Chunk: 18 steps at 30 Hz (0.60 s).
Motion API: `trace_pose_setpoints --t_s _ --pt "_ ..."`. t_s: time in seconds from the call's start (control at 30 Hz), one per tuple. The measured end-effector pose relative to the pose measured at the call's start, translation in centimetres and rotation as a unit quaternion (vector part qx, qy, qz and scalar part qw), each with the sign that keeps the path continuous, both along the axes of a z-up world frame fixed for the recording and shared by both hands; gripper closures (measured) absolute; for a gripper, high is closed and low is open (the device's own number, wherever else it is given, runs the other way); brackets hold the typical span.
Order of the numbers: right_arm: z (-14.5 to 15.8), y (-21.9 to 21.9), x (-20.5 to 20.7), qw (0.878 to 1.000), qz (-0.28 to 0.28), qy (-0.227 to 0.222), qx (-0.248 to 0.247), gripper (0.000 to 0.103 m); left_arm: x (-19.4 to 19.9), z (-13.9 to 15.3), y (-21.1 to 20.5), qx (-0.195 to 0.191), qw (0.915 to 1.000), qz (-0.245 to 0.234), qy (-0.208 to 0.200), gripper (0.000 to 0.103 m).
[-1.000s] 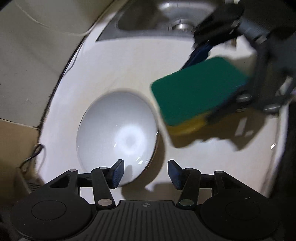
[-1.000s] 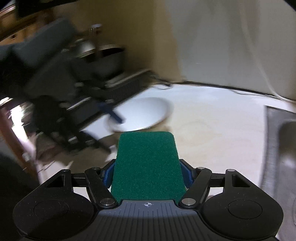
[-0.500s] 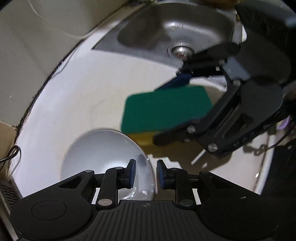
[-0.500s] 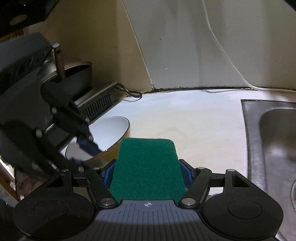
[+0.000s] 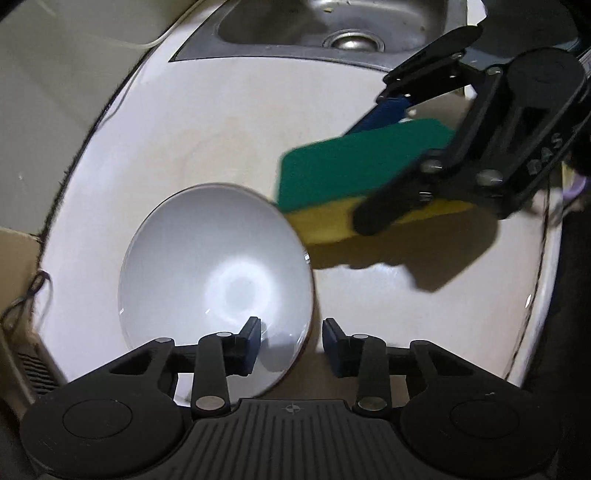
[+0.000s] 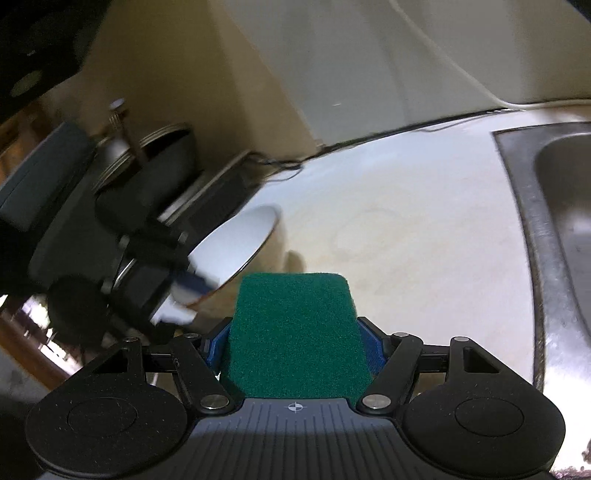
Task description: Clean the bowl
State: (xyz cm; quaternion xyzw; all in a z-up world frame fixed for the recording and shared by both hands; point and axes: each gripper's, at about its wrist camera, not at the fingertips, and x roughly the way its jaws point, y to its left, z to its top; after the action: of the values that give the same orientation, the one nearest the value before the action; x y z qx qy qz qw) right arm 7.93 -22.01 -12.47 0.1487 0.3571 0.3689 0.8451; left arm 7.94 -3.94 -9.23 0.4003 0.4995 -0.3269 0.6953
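White bowl (image 5: 216, 284) on the pale counter (image 5: 229, 122), tilted, its near rim between the parted fingers of the left gripper (image 5: 291, 345), neither pad visibly touching. Green-and-yellow sponge (image 5: 354, 181), clamped in the right gripper (image 6: 293, 349), hangs at the bowl's 2 o'clock rim. Steel sink (image 5: 332, 22) lies at 12 o'clock.

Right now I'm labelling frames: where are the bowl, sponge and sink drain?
bowl (image 5: 218, 266), left wrist view, inner bottom.
sponge (image 6: 295, 332), right wrist view, green top face.
sink drain (image 5: 352, 40), left wrist view, metal ring.
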Motion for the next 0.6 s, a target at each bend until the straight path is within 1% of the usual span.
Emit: trace_pose_setpoints --t_s 0.13,0.2,0.6 --pt "1.7 0.4 0.5 0.999 -0.016 -0.018 -0.035 0.033 0.4 -0.4 -0.1 -0.02 0.9994 0.022 0.019 0.063" --pt "2.0 0.7 0.6 0.998 -0.019 -0.027 -0.045 0.033 0.5 -0.4 -0.2 -0.023 0.9991 0.026 0.022 0.063" --pt "3.1 1.4 0.5 0.995 -0.012 -0.059 -0.078 0.033 0.5 -0.1 -0.4 -0.044 0.9971 0.051 0.033 0.063"
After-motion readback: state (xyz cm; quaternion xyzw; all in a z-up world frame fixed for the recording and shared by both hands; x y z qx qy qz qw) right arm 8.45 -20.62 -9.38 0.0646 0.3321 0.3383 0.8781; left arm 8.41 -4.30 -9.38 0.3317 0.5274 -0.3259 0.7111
